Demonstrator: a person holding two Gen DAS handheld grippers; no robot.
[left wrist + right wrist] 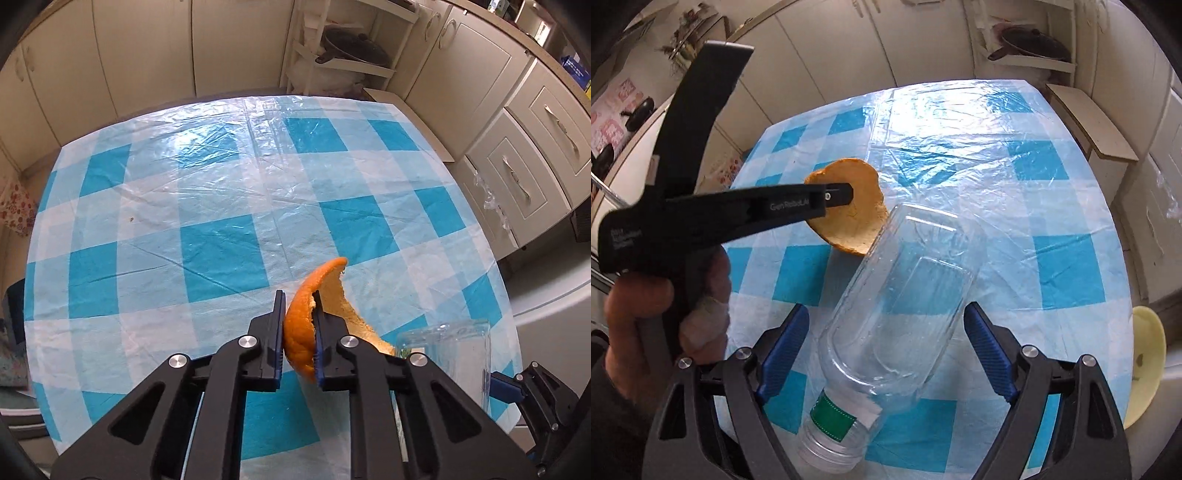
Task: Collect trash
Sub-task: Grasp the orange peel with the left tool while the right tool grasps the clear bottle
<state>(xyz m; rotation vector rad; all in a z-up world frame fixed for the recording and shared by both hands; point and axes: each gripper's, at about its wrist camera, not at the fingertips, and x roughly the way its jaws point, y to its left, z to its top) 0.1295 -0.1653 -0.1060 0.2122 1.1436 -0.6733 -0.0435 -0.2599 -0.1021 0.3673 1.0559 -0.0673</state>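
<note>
on the checked blue-and-white plastic cloth [229, 206] of a kitchen table, two bits of trash sit near the front edge: a piece of orange peel [299, 332] and a clear plastic bottle [905, 295]. the left gripper [299, 314] has its blue-lined jaws pressed together on the peel, one pad on the orange outside, the other on the pale inside; the curved tip of the peel sticks up past the fingertips. from the right wrist view the same peel [857, 221] shows its pale inner side, with the left gripper's black finger [834, 194] laid across it, and a hand [665, 295] wrapped around that tool's grip; one finger wears a pale bandage. whether the peel is lifted off the cloth or touching it cannot be told.

the bottle lies on its side just beside the peel, neck toward the camera, with a green-and-white label [834, 417] near the neck and no cap seen on the threads. the right gripper [886, 354] has its jaws wide apart on either side of the bottle's body, pads clear of the plastic. in the left wrist view the bottle [450, 354] shows at lower right, with part of the right gripper [528, 398] behind it.

cream cabinets [517, 122] ring the table, a shelf holds a dark pan [354, 48], and a pale yellow bowl [1145, 362] sits beyond the table's right edge.
</note>
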